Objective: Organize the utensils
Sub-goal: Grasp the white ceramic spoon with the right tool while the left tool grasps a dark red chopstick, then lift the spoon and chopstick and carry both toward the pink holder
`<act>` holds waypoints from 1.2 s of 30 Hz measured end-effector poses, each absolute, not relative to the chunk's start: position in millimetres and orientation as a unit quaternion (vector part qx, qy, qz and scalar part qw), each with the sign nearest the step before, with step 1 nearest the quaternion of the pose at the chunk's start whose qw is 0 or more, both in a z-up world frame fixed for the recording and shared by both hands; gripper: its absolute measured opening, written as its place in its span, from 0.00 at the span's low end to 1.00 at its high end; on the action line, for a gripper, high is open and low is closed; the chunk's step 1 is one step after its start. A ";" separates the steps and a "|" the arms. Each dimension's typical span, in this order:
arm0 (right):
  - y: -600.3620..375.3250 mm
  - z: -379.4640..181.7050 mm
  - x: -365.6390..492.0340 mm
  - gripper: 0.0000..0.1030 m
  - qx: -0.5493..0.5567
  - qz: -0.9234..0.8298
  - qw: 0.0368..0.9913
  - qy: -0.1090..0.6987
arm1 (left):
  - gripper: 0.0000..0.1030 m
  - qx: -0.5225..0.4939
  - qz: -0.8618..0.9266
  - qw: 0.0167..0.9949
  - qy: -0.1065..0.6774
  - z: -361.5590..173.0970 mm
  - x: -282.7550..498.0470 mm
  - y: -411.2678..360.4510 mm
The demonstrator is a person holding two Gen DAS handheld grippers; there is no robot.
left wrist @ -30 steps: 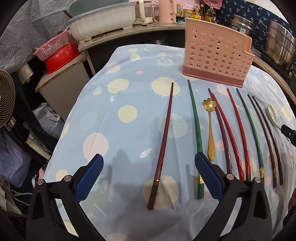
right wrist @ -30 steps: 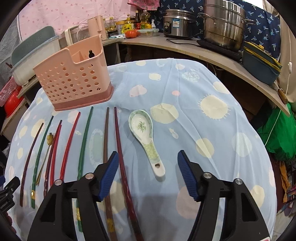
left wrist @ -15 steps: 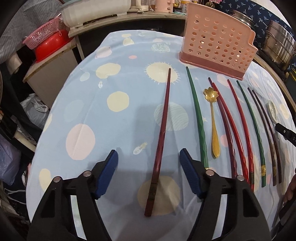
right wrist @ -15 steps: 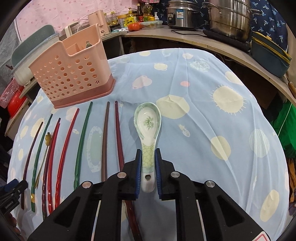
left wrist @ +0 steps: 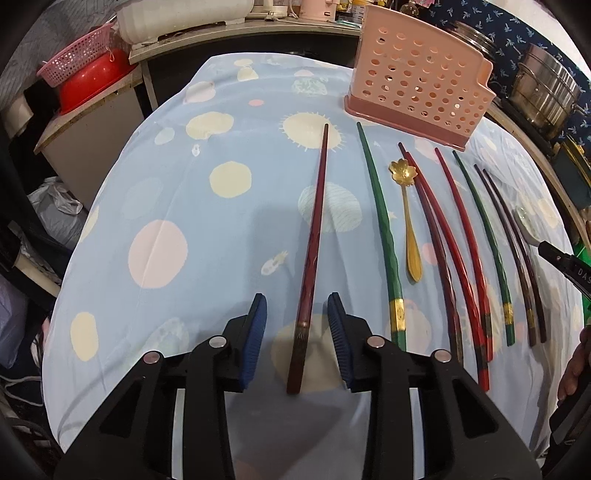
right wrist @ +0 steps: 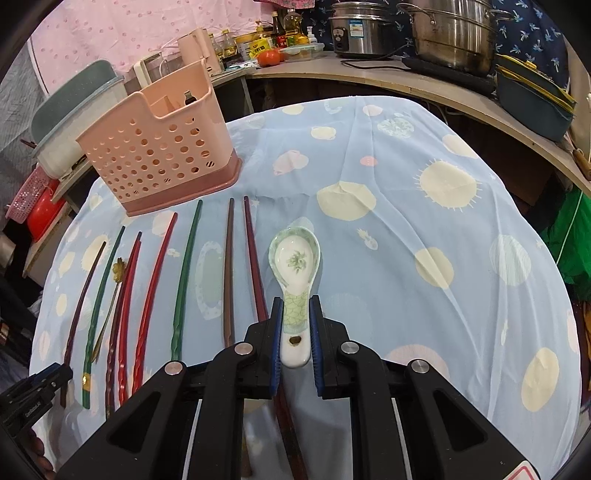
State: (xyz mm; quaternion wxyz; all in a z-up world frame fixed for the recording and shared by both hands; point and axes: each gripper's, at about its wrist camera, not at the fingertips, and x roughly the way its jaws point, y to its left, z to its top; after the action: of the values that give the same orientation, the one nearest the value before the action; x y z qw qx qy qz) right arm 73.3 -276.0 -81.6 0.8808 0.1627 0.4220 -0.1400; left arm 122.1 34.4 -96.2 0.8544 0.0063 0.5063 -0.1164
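A dark red chopstick (left wrist: 314,229) lies alone on the dotted blue tablecloth (left wrist: 192,229). Its thick end sits between the jaws of my left gripper (left wrist: 296,299), which are closing with a gap still on each side. To its right lie a green chopstick (left wrist: 380,221), a gold flower spoon (left wrist: 408,218) and several red, green and brown chopsticks. My right gripper (right wrist: 295,301) is shut on the handle of a white-and-green ceramic spoon (right wrist: 295,262), whose bowl points away. The pink perforated utensil holder (right wrist: 159,147) stands upright at the far end of the row.
A curved counter behind the table carries steel pots (right wrist: 450,33), a rice cooker (right wrist: 354,29) and bottles. A red bowl (left wrist: 92,77) under a pink basket sits on a low shelf to the left. The cloth drops off at the table's rounded edges.
My left jaws have narrowed around the dark red chopstick's end and moved closer to it. My right jaws went from open to shut on the ceramic spoon's handle.
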 end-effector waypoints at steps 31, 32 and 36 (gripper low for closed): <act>-254.7 -50.7 35.6 0.12 0.167 -0.123 0.895 0.395 | 0.07 0.003 -0.160 0.874 0.459 -46.1 85.6 34.4; -253.7 -49.5 34.9 0.12 0.167 -0.122 0.896 0.394 | 0.07 0.003 -0.160 0.875 0.457 -44.6 85.4 34.5; -250.2 -46.6 32.2 0.12 0.166 -0.117 0.897 0.391 | 0.06 0.001 -0.161 0.879 0.449 -36.0 84.8 34.9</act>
State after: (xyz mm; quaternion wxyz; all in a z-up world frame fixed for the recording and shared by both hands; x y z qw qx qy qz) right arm 32.2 -250.2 -46.6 0.8975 0.1660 0.3915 -0.1173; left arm 84.8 34.9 -36.0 0.8791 0.0010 0.4486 -0.1610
